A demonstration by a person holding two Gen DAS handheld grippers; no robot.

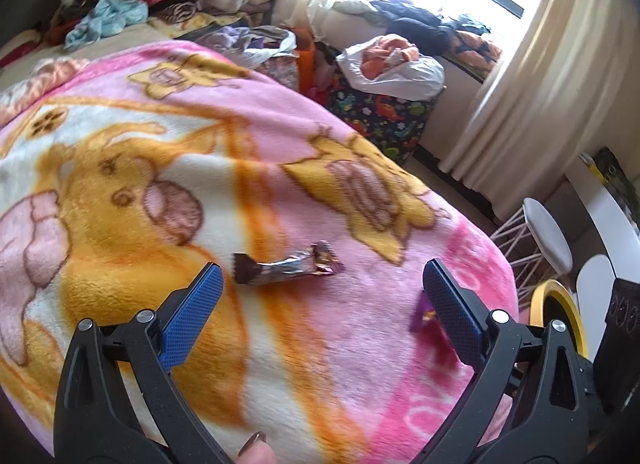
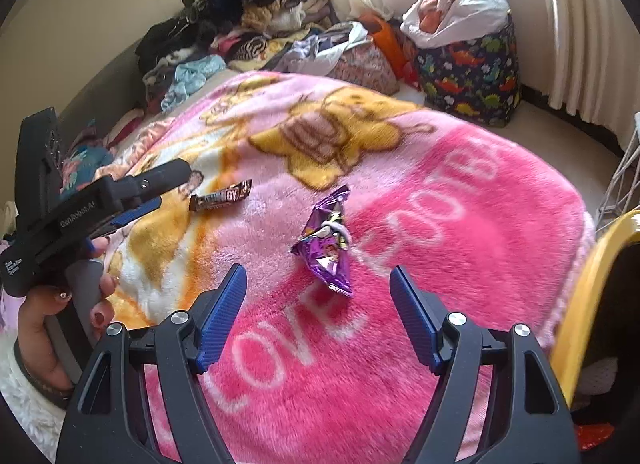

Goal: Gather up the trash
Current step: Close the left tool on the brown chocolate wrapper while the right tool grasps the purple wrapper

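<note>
two wrappers on the pink blanket, both grippers spread wide

the left gripper [image 1: 324,276] hovers over the fluffy pink and orange cartoon-print blanket [image 1: 168,167] with its blue-padded fingers [image 1: 192,316] wide apart and nothing between them. a twisted brown and silver candy bar wrapper [image 1: 286,264] lies flat on the blanket just past its fingertips, nearer the left finger. a crumpled purple foil snack packet [image 1: 422,314] lies beside the right finger, partly hidden by it.

the right gripper [image 2: 318,284] also has its blue fingers [image 2: 222,316] spread and holds nothing. in its view the purple foil snack packet [image 2: 330,242] lies on the pink lettered part of the blanket [image 2: 460,223], just ahead of the gap between the fingers. the brown wrapper [image 2: 222,199] lies farther off to the left, close to the left gripper [image 2: 120,203], which is seen side-on in a hand [image 2: 52,328] with dark red nails.

a yellow rim [image 2: 588,288] shows at the right edge. a dinosaur-print fabric bin [image 2: 472,75] stands on the floor beyond the bed, and a heap of clothes [image 2: 240,23] lies at the bed's far end.
</note>
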